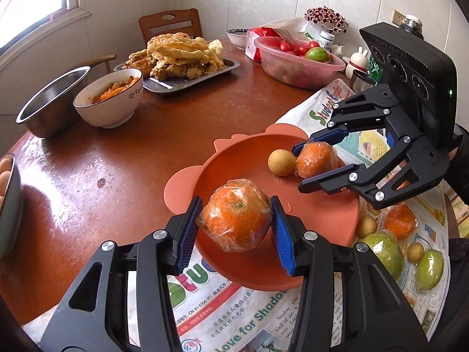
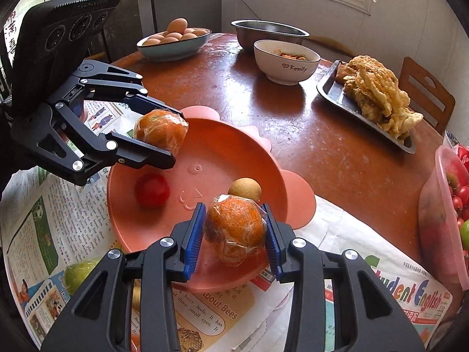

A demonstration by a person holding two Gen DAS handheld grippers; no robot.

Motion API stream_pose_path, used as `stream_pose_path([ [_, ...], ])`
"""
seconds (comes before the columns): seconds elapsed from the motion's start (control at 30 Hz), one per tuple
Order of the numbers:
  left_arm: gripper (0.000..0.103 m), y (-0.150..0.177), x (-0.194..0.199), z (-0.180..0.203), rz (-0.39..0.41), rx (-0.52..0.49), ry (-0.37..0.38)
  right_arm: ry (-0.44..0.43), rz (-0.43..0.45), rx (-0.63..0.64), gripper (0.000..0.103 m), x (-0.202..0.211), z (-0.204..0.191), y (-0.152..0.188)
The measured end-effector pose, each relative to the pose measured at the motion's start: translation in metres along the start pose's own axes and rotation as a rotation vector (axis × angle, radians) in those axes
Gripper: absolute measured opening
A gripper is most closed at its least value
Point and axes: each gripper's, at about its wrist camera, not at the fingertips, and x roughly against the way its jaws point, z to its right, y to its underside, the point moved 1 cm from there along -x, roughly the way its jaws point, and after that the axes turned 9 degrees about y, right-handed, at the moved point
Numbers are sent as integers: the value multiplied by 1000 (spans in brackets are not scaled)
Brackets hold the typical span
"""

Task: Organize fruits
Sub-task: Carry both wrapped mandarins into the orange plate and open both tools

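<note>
Presently, two wrapped oranges were in transit over the plate, one per gripper.

Left gripper: clenched on a large orange in clear film, blue pads pressing its two sides, fruit hanging above the plate's near part. In the right view it hung over the plate's far left rim.

Right gripper: clenched on a smaller orange, likewise film-wrapped, held low over the plate's near edge, just in front of a small brown fruit.

Plate, salmon pink, on newspaper at the table's edge: held the brown fruit and a red fruit, the two well apart, the middle bare.

Still on the newspaper: another wrapped orange, two green fruits, two small brown fruits.

Step in hand, by judgement: setting both oranges down on the plate. To do it well, each should be lowered until it rests on the plate before the pads part, since round fruit dropped from height would likely roll. The bare middle looked the safest spot for the left orange; the right one needed clearance from the brown fruit. The film might cling to the ribbed pads, so a slow opening seemed wise.
</note>
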Motion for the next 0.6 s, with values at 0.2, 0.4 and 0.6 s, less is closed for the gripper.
stream_pose_path([
  [0.2,38,-4,-12,0,-26,-10,12,-6,-16,32,37,-3,-5,-2],
  [0.4,39,-3,-16,3,-35,-41,7,-11,-34,66,37,-6,-11,-2],
  [0.6,39,-2,-16,3,-32,-62,-3,-13,-42,73,38,-7,-13,-2],
])
